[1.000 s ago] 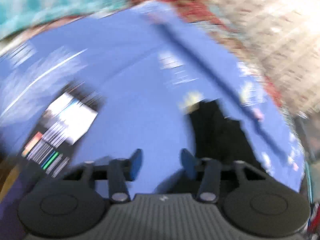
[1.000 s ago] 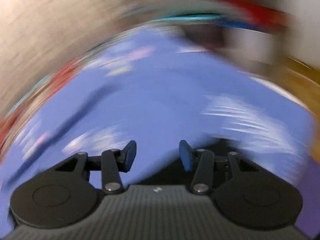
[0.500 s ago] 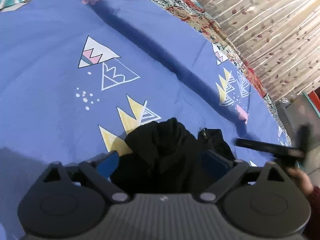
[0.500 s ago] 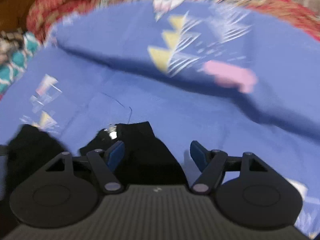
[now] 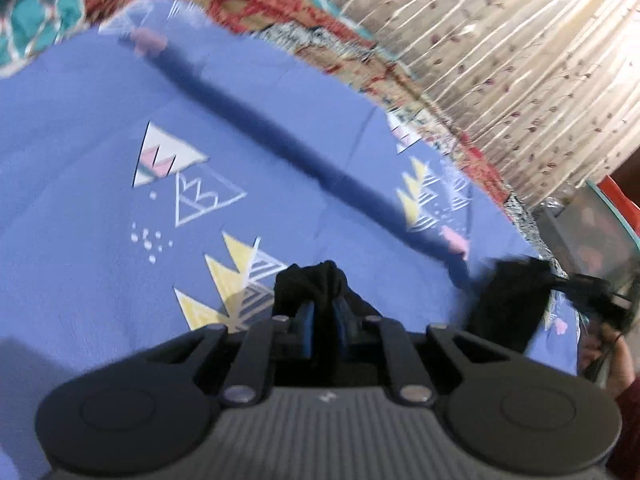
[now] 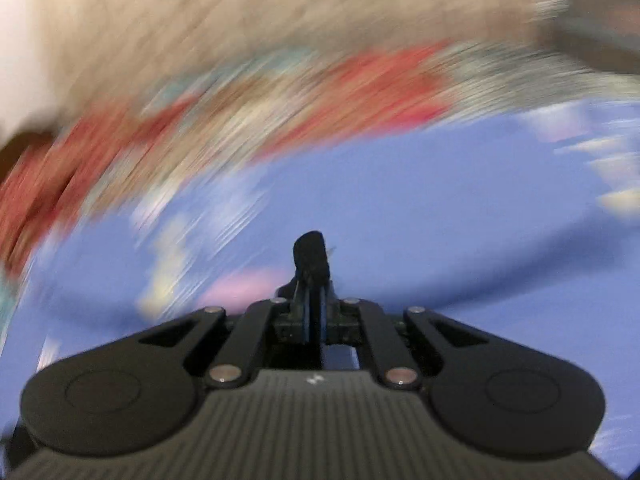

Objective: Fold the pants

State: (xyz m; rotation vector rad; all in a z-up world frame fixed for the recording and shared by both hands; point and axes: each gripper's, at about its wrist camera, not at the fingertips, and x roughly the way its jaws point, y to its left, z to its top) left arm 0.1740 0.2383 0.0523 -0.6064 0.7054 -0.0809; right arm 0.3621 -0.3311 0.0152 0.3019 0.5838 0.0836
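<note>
Across the left wrist view a blue sheet (image 5: pixel 100 128) printed with white, yellow and pink triangles covers the bed, soft and lightly creased, with one long dark fold running diagonally; no writing can be read anywhere. Low in the middle, the left tool (image 5: pixel 322 312) has just been closing and now pinches a bunched ridge of the black pants (image 5: pixel 316 284) between its blue pads, the cloth rising as a soft hump above them, and the black body hides what hangs below. Farther right, another dark mass of the pants is blurred, its edges hard to make out, and a hand (image 5: pixel 612 360) is cut off by the frame edge beside it. Pleated beige curtains (image 5: pixel 500 60) with small leaf marks fill the upper right. The right wrist view is heavily smeared; only the right tool (image 6: pixel 314 312) is sharp, its jaws also just closed, pressed onto a narrow black tab of the pants that sticks up above the sheet.
</note>
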